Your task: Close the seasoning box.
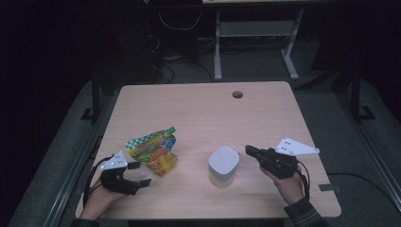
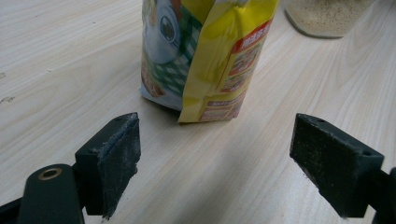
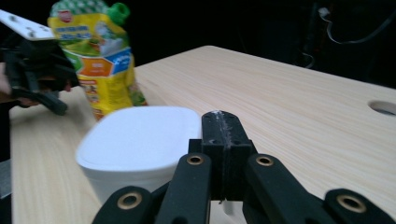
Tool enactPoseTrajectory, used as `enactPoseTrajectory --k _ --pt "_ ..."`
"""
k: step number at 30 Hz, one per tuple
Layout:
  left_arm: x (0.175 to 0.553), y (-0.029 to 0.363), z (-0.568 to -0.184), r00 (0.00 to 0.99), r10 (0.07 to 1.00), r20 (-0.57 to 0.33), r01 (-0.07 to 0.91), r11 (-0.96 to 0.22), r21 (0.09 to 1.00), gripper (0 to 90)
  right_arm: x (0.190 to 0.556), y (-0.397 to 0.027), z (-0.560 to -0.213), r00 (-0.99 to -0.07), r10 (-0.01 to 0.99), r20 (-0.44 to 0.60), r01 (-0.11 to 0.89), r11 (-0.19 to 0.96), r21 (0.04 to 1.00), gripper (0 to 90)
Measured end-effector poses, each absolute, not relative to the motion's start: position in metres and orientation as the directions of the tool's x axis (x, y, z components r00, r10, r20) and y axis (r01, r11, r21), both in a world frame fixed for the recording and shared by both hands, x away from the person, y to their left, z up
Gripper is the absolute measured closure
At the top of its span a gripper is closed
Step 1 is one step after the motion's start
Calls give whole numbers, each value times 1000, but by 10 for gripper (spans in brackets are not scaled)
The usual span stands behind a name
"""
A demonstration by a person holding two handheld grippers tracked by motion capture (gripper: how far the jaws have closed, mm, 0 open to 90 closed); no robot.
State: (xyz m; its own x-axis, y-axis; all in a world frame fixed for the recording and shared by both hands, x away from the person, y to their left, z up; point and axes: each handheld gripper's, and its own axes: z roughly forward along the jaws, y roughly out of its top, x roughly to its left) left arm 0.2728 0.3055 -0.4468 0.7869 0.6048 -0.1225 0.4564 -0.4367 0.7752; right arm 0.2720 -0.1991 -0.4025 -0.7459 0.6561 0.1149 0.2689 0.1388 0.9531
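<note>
Left tongs: jaws spread wide, empty, low over the bench at its near left, pointing at the pouch. Pouch: yellow and green, green cap, upright just beyond those jaws, not touched. Right tongs: clenched on nothing, tip just beside the white-lidded jar, to its right. Jar: mid-bench, right of the pouch, apart from it.

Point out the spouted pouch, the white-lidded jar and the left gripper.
spouted pouch (image 1: 153, 152), high view, printed front.
white-lidded jar (image 1: 223, 161), high view, lid top.
left gripper (image 1: 140, 173), high view, between its fingertips.
</note>
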Motion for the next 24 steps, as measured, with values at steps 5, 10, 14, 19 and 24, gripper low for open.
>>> enactPoseTrajectory --k 5,10,14,19,24 --pt "272 304 -447 788 603 -128 459 -435 775 159 273 -215 -412 -702 699 139 321 136 937 725" --pt "272 305 -447 790 600 -123 456 -442 772 159 271 -232 -420 -649 747 143 365 140 921 550" --pt "272 304 -448 789 600 -129 461 -440 771 159 270 -241 -428 -629 769 118 384 175 907 433" --pt "273 303 -449 789 601 -127 460 -441 770 159 271 -249 -445 -625 769 137 441 202 874 286" --pt "273 302 -450 791 600 -117 457 -453 766 159 276 -245 -455 -623 774 116 446 230 865 165"
